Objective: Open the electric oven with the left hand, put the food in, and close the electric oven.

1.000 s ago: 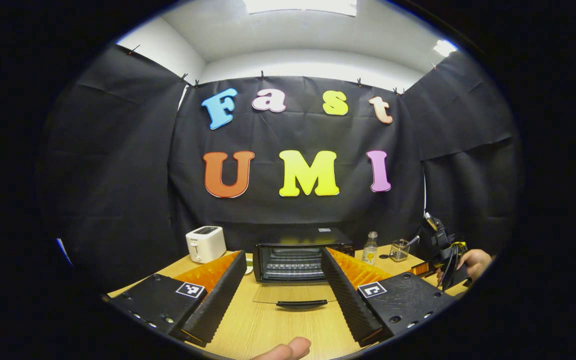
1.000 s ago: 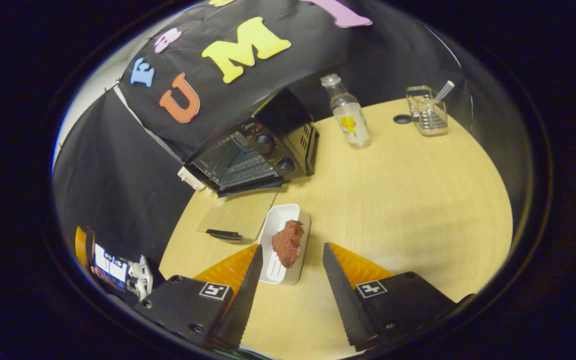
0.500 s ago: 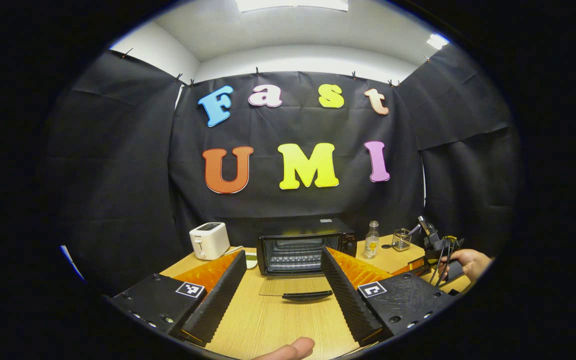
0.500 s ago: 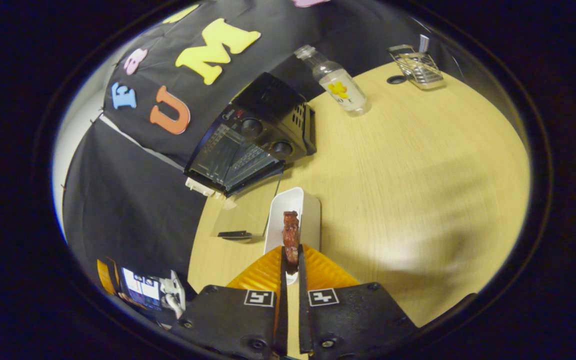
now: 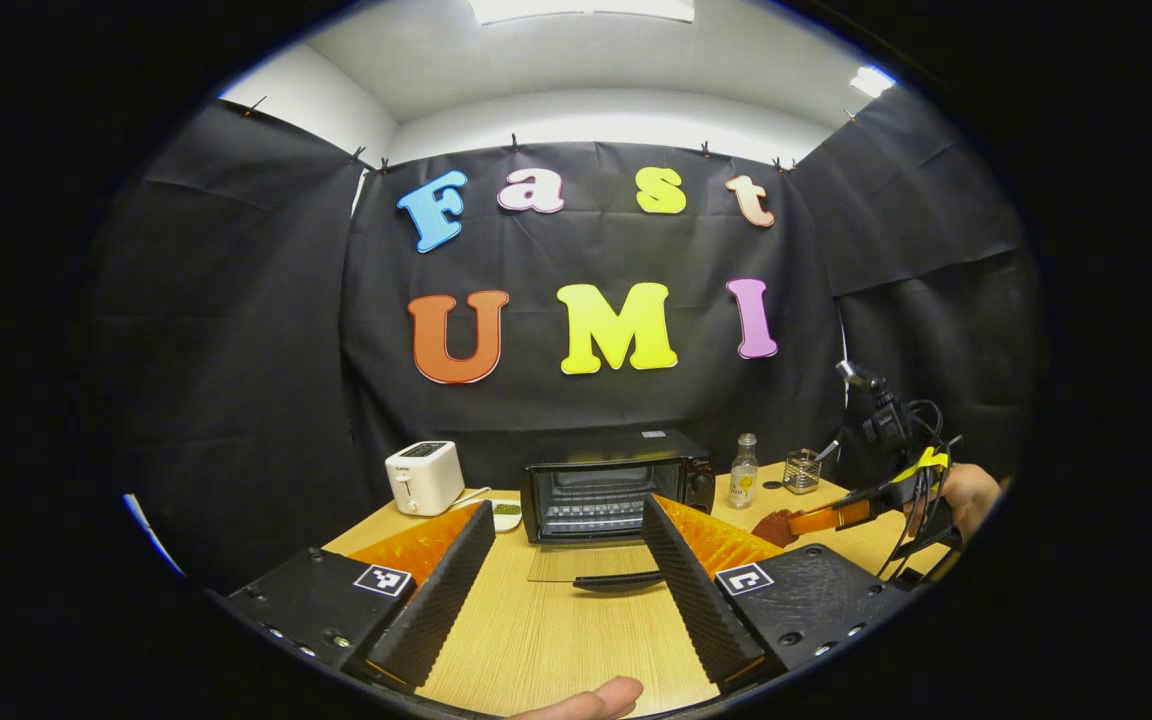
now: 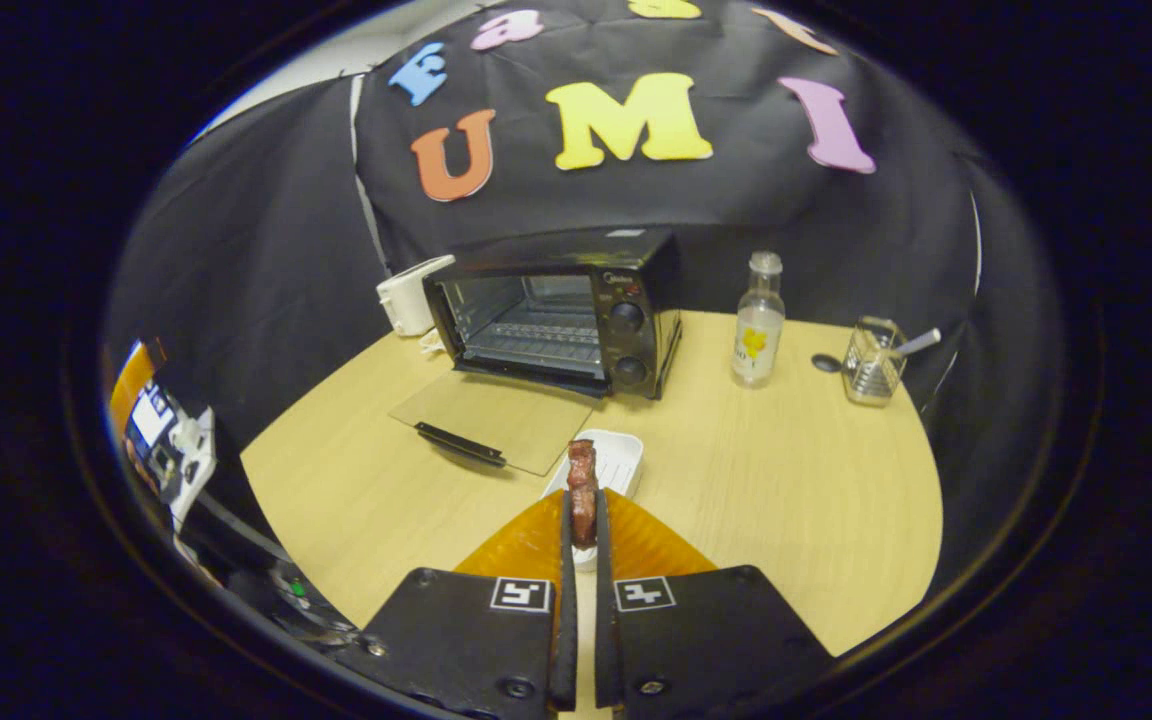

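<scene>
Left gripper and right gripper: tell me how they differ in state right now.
The left gripper has its jaws spread wide and holds nothing; the right gripper is shut on the piece of meat. The left gripper sits low over the table, facing the open oven; the right gripper is lifted above the white tray.

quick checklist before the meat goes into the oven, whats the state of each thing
1. Oven door folded down flat on the table: ok.
2. Piece of meat pinched between the right gripper fingers, lifted above the white tray: ok.
3. Rack inside the electric oven bare, with room for the food: ok.
4. Left gripper open, holding nothing, back from the door handle: ok.
5. Path from the meat to the oven mouth free; the bottle stands off to the side: ok.
6. Grip firm enough to carry: cannot tell.
</scene>
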